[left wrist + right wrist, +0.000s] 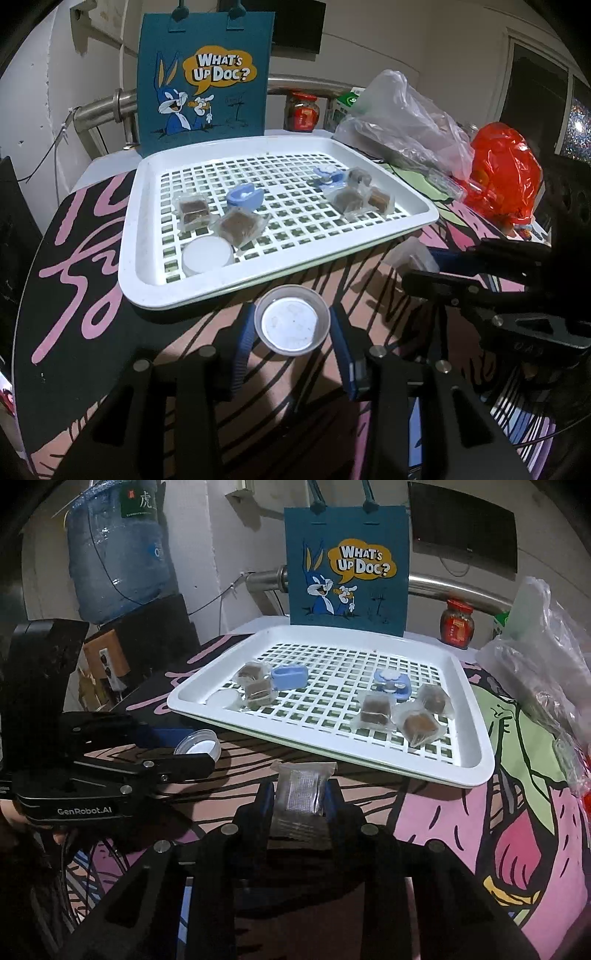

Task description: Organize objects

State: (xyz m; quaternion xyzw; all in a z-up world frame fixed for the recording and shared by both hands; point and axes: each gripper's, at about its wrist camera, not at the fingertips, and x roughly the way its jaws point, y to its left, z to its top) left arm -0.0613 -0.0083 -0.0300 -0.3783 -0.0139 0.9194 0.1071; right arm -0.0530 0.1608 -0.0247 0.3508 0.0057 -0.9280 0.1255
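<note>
between your left gripper's blue fingers sits a small clear cup, white at the bottom, mouth up. the fingers flank its rim on both sides and look closed onto it, so i judge it gripped rather than merely framed, held level so nothing tips out. it hangs just short of the near edge of the white slotted tray. on the tray's near left corner rests a white round lid, likely the cup's partner, beside two wrapped brown cubes and a blue clip. a second cluster of cubes and another blue piece lies toward the far right. your right gripper reaches in from the right edge; from here i cannot tell what it holds.

from the right wrist, nearest the lens is a clear plastic packet pinched upright between the right gripper's fingers, clamped on its two sides so its flat face is toward the camera. it too waits just before the tray's front rim, over the cartoon tablecloth. the left gripper shows at the left with the cup at its tip. the grouping on the tray suggests like goes with like, so the packet probably belongs with the wrapped cubes on the near right. a blue cartoon bag stands behind the tray.
</note>
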